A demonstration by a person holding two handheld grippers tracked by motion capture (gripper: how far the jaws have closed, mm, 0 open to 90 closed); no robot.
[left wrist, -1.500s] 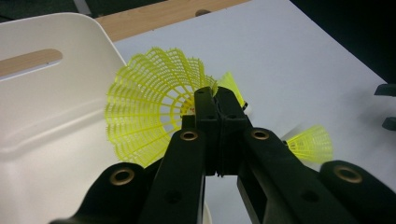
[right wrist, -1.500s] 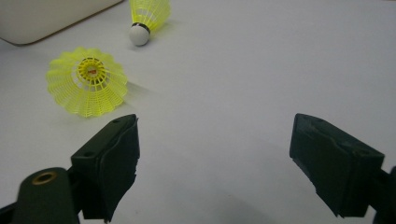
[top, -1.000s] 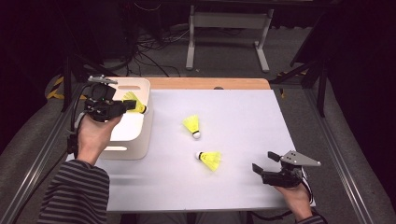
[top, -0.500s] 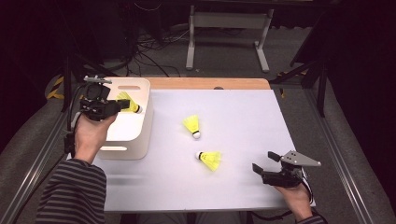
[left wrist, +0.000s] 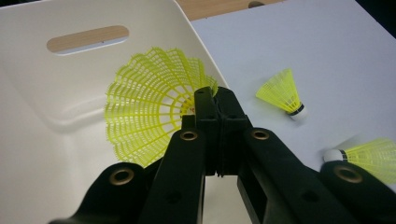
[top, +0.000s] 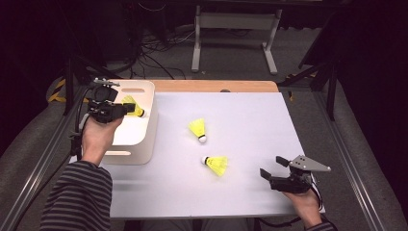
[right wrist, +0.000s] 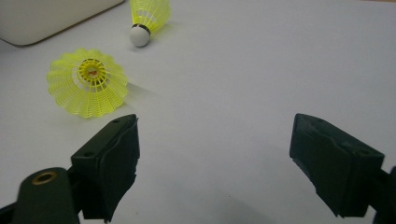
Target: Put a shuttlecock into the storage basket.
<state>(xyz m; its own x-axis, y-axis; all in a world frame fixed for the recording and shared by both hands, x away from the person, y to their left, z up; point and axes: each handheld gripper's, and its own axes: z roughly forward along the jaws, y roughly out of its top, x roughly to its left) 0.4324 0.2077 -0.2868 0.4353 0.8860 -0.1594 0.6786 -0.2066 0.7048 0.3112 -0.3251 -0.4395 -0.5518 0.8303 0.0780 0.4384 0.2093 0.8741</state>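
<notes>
My left gripper point(top: 125, 109) hangs over the white bin point(top: 144, 140), shut on the skirt of a yellow shuttlecock point(top: 134, 107). In the left gripper view the jaws point(left wrist: 217, 100) pinch the rim of that shuttlecock's mesh skirt point(left wrist: 144, 116), with the bin's inside point(left wrist: 46, 116) behind it. Two more yellow shuttlecocks lie on the white table top: one near the middle point(top: 198, 129) point(left wrist: 282, 91) point(right wrist: 148, 11), one nearer the front point(top: 217, 164) point(left wrist: 369, 156) point(right wrist: 88, 84). My right gripper point(top: 271, 166) point(right wrist: 215, 154) rests open at the front right, nothing between its jaws.
The bin stands at the table's left edge, with a handle slot point(left wrist: 86, 38) in its far wall. A wooden strip point(top: 211, 85) runs along the table's far edge. Beyond it a metal stand point(top: 235, 29) and cables lie on the dark floor.
My left hand has shifted only slightly above the bin, still holding the shuttlecock. The right gripper and the two shuttlecocks on the table have stayed put.
</notes>
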